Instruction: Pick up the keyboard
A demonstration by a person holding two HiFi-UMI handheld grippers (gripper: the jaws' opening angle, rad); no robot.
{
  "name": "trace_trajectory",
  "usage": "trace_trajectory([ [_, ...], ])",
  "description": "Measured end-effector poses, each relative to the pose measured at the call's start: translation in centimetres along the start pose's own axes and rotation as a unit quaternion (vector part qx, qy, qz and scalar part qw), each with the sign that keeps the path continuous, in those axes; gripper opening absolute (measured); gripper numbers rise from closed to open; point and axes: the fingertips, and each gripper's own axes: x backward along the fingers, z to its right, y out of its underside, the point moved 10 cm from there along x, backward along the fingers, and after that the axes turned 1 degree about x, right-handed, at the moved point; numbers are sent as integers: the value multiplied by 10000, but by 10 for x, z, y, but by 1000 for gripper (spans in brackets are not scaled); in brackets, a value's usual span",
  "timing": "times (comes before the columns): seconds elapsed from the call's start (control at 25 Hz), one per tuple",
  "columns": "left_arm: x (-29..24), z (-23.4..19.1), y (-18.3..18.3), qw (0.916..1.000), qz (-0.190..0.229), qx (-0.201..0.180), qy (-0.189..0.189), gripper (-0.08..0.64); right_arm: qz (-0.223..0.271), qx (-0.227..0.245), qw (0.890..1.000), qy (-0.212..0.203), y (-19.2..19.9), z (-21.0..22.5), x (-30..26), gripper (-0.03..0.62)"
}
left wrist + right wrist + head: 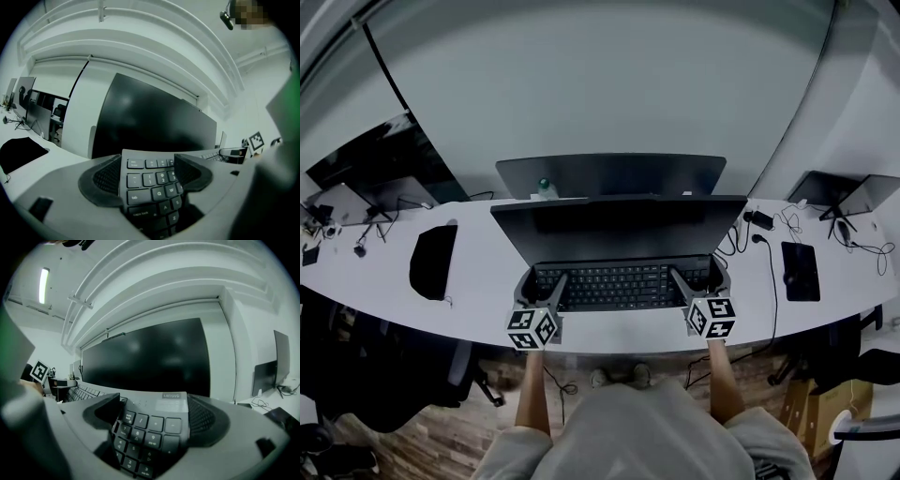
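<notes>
The keyboard (623, 284) is in the middle of the frame, just below the monitor (619, 228) and above the near edge of the desk (483, 281). The left gripper (542, 284) pinches its left end between both jaws. The right gripper (698, 281) pinches its right end.

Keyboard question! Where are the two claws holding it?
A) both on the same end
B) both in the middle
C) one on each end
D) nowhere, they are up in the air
C: the left claw has the tab and caps-lock end of the keyboard between its jaws, and the right claw has the number-pad end between its jaws.
</notes>
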Motion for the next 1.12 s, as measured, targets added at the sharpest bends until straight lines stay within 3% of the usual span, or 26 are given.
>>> trace_trajectory([
  [0.44, 5, 11, -15, 9997, 234, -99, 20, 330, 244, 100, 9997, -10, -15, 4, 8, 426],
  [1.12, 5, 16, -7, 9999, 145, -69, 17, 330, 164, 73, 9998, -5, -7, 8, 13, 426],
])
